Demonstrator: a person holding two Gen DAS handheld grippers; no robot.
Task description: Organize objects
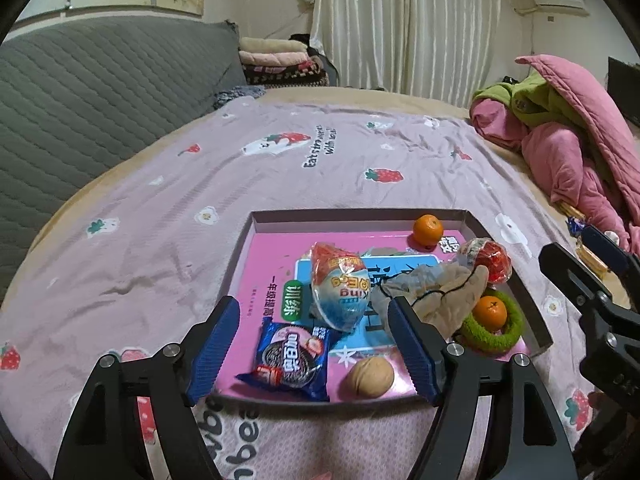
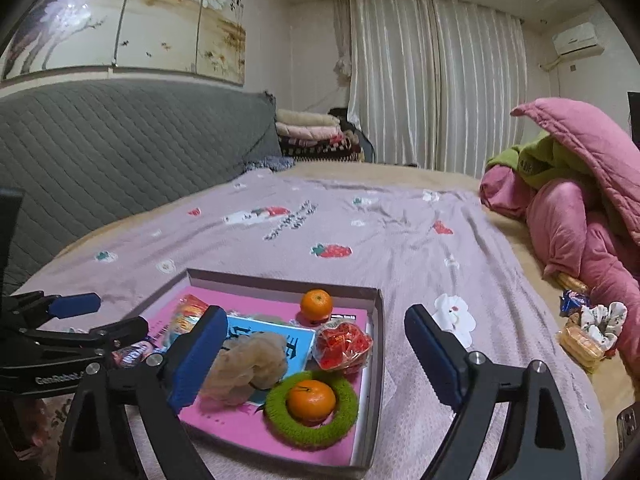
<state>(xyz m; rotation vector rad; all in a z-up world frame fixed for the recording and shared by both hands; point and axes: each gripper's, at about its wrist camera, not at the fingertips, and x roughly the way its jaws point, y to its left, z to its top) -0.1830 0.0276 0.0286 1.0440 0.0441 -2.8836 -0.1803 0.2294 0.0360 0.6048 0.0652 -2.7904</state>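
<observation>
The left gripper (image 1: 314, 350) stands with its jaws spread wide and nothing between them, low in the left wrist frame, hovering over the near edge of the shallow box (image 1: 256, 222). Framed between its blue pads lie the cookie packet (image 1: 290, 364) and, to its right, the walnut (image 1: 370, 376), both resting on the pink book cover that lines the box. Just above them sits the wrapped egg-shaped snack (image 1: 340, 288), and right of that a beige crumpled cloth (image 1: 444, 292).

The right gripper (image 2: 316, 356) is likewise wide open and empty, low in its own frame, straddling the right wall of the box. Between its fingers are a mandarin sitting inside the green fuzzy ring (image 2: 312, 404), a red wrapped snack (image 2: 344, 344) above it, and a second mandarin (image 2: 316, 306) toward the far wall.

Outward, at the right edge of the right wrist frame, a loose pile of items (image 2: 588, 328) lies on the bedspread beside the pink quilt (image 2: 580, 216), well apart from the box.

The step appears to be between placements: most things already sit in the box. The next move likely calls for swinging the right gripper toward that pile and closing on one item.
</observation>
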